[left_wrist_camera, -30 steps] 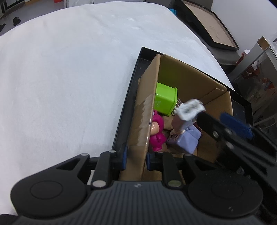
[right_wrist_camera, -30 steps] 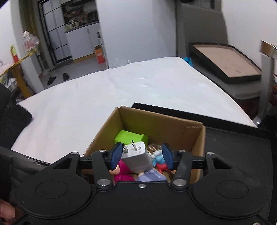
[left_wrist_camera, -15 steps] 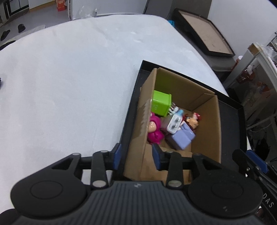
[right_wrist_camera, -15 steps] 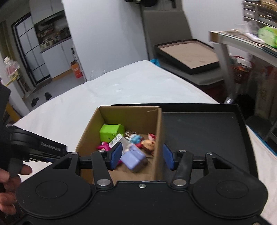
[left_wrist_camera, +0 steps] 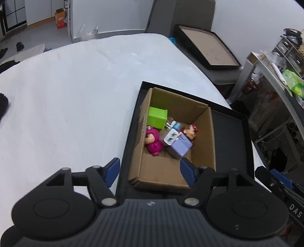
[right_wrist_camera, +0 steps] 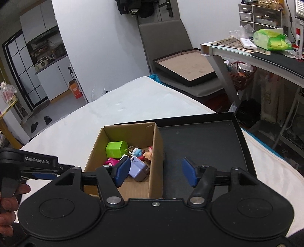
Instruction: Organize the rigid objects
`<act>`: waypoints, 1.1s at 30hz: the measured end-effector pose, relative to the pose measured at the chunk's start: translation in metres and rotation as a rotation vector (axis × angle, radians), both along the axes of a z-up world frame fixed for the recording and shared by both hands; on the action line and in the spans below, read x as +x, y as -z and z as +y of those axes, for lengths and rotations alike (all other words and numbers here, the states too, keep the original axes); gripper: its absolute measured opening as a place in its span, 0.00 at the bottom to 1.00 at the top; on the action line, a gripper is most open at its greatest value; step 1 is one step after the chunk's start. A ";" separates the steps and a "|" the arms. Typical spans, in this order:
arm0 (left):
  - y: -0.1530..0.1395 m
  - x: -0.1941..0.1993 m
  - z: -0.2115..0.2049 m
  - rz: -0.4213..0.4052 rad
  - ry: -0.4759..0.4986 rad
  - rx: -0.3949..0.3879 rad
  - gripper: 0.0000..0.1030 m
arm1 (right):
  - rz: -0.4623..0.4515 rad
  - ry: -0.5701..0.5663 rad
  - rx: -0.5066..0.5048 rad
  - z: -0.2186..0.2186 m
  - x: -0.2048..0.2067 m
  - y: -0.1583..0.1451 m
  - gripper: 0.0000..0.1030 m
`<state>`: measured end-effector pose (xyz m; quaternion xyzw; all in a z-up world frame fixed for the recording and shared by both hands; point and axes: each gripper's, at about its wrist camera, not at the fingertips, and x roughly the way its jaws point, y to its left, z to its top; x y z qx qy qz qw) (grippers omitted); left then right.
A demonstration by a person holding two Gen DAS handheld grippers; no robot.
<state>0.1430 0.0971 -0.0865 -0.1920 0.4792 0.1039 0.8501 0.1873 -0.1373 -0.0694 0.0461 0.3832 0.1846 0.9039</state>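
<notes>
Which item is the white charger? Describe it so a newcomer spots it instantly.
Find the cardboard box in the black tray on the white table. Among the toys inside, the white charger leans on a lilac block, beside a pink figurine. Only it shows metal prongs pointing up.

light: even indoor lighting, moderately bright | shadows: falling softly inside cardboard box [left_wrist_camera: 202,133] | glare: white sheet [left_wrist_camera: 76,95] looking washed out | blur: mild, room edges softening | distortion: fisheye bending straight lines at borders

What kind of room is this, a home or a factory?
Probably a lived-in home or home workroom: a white padded table, a cluttered desk with small drawers, and shoes on the floor by a glass-paned door.
</notes>
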 end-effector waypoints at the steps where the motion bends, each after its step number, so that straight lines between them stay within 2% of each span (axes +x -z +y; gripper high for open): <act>1: -0.002 -0.002 -0.002 -0.002 0.009 0.000 0.68 | 0.003 0.006 0.000 -0.002 -0.002 -0.001 0.64; 4: -0.008 -0.008 -0.009 -0.011 0.030 0.002 0.69 | 0.004 0.035 0.007 -0.007 -0.007 -0.008 0.72; 6: -0.012 -0.012 -0.013 -0.017 0.044 0.004 0.71 | 0.001 0.053 0.012 -0.011 -0.013 -0.013 0.84; 14: -0.022 -0.030 -0.024 -0.020 0.083 0.023 0.75 | -0.003 0.088 -0.004 -0.017 -0.033 -0.029 1.00; 20: -0.030 -0.044 -0.031 -0.026 0.125 0.036 0.83 | 0.002 0.111 -0.007 -0.021 -0.044 -0.037 1.00; 33: -0.060 -0.081 -0.045 -0.089 0.210 0.074 0.91 | 0.011 0.156 -0.045 -0.024 -0.073 -0.057 1.00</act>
